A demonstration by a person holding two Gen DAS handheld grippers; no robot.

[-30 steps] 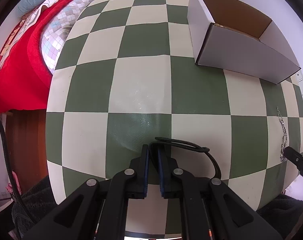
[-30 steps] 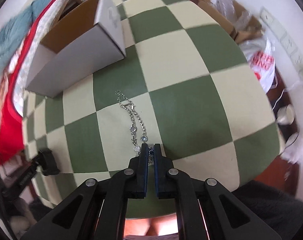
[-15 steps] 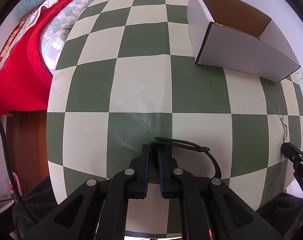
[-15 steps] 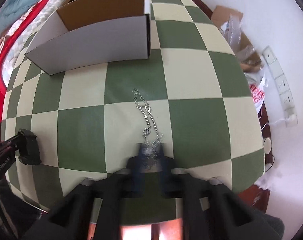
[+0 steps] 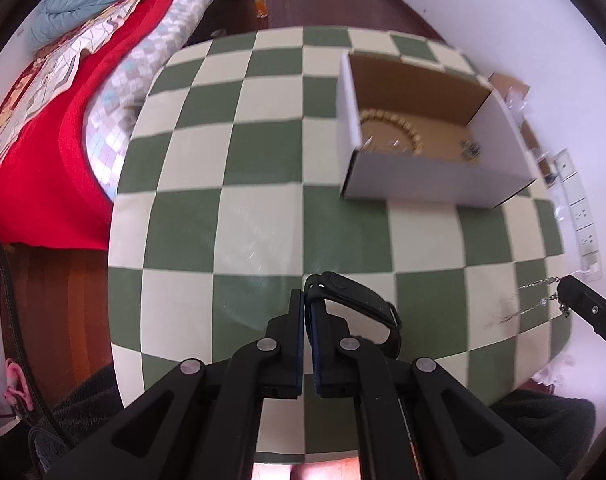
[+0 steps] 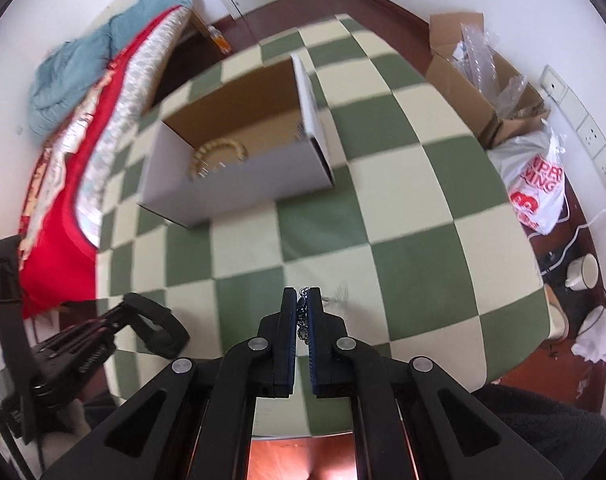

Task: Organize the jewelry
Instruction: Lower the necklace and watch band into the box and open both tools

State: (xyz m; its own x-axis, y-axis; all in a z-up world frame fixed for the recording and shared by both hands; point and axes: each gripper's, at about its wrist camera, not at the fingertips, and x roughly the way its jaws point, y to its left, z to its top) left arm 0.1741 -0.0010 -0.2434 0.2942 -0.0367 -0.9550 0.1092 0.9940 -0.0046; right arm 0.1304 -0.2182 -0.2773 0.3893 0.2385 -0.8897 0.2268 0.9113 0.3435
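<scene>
Right gripper pinching silver chain, now lifted off table; left gripper clamps black band

White plastic bag on floor beside tabletop: red lettering, partly legible, "...PER" over "...MING". Faint print on left gripper body, unreadable.

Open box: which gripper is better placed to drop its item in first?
Right, probably. The right gripper holds the silver chain lifted off the table, and the open box lies straight ahead. The left gripper holds the black band low, box off to its right.
</scene>
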